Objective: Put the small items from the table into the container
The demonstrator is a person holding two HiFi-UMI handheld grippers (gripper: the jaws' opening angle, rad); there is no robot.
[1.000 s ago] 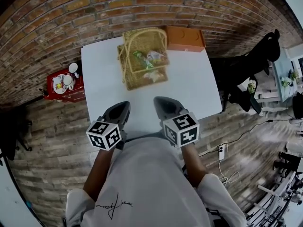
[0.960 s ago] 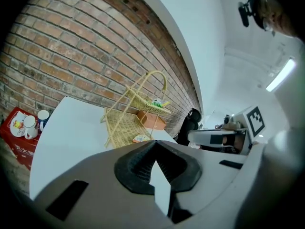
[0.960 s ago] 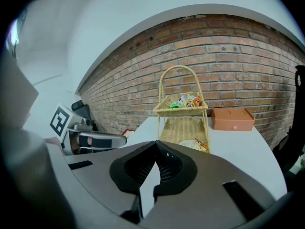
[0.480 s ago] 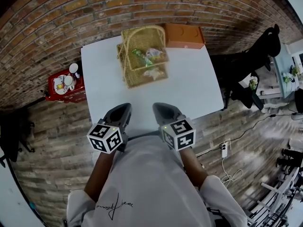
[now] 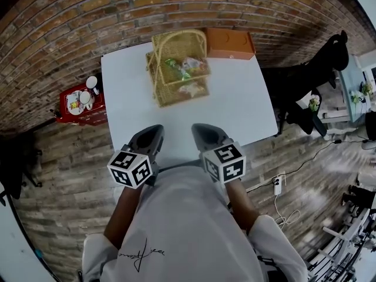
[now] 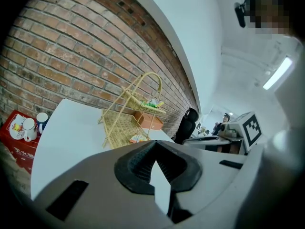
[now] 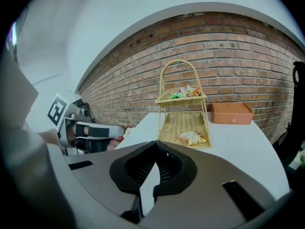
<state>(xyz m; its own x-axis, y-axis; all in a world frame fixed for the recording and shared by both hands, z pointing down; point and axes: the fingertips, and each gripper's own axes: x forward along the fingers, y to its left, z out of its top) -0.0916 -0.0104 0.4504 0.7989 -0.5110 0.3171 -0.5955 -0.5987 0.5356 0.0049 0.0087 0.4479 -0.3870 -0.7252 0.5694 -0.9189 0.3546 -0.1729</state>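
1. Far left, beside the bench (image 5: 235, 107), stands a red crate (image 5: 79, 106) with cups on it. It looks like no part of this job, so leave it alone.
2. The left claw (image 5: 154, 131) hovers over the bench's near edge, its tips pressed together on nothing. It would need spreading before any further pick.
3. The wicker basket (image 5: 167, 96) stands at the far side, well apart from both claws. A green packet (image 5: 175, 69) lies on its upper tier and a pale orange packet (image 5: 192, 89) on its lower tray. I see no loose item on the bare bench, so the filling looks done. The sensible step is a careful look over the surface, not a reach.
4. The right claw (image 5: 200, 130) is likewise pressed together and empty, level with the left one at the near edge. Any forward move should pass clear of the basket's tall handle.
5. The orange box (image 5: 230, 44) sits just beside the basket, at the far right corner. Don't nudge it.
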